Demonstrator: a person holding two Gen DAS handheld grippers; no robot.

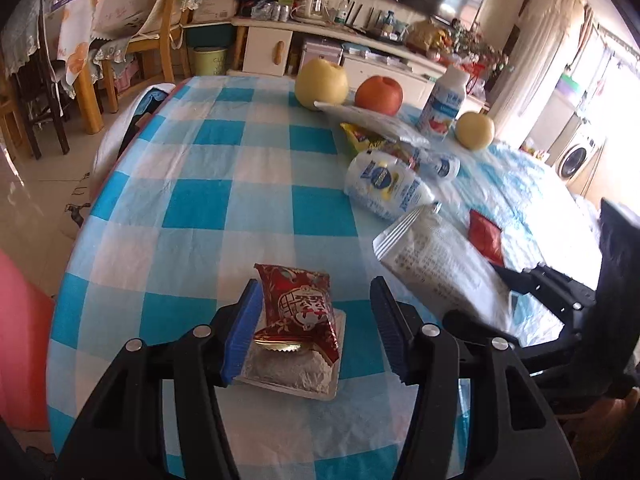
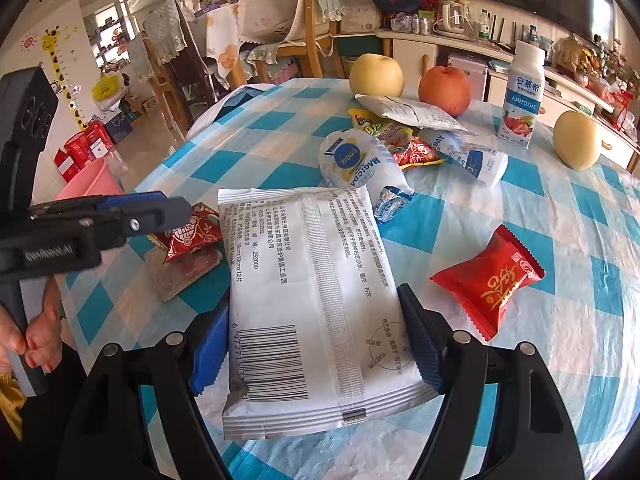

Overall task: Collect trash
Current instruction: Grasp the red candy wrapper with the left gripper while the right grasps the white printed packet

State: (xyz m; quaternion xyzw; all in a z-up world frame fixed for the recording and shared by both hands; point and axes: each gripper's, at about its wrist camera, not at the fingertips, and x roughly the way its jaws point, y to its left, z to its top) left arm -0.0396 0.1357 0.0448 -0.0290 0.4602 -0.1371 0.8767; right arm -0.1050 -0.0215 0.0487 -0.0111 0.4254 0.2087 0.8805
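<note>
We are recording the right gripper (image 2: pixel 320 344) closing on a white packet (image 2: pixel 316 304), its blue pads pressing against the packet's two long edges. The packet's long axis is running straight away from the camera, barcode end nearest, and rows of small Chinese print are running sideways across it; we are reading "252000" and barcode digits beginning "6 9727". It is lying over the blue-and-white checked tabletop (image 2: pixel 580 320).

We are noting the left gripper (image 1: pixel 316 320) standing wide apart around a dark red wrapper (image 1: pixel 298 312) bearing white Chinese characters, which is resting on a silver foil tray (image 1: pixel 292 376). The left pad is sitting just beside the wrapper; the right pad is standing clear of it. The wrapper's long axis is pointing away from the camera.

Further back, we are reading "AMBROSIAL" on an upright yogurt bottle (image 2: pixel 522 96) and "MAGICDA" on a crumpled white bag (image 2: pixel 356 164). A bright red snack pouch (image 2: pixel 488 280) with gold script is lying just right of the white packet, angled diagonally. Two yellow pears and a red apple (image 2: pixel 445 89) are standing at the far edge.
</note>
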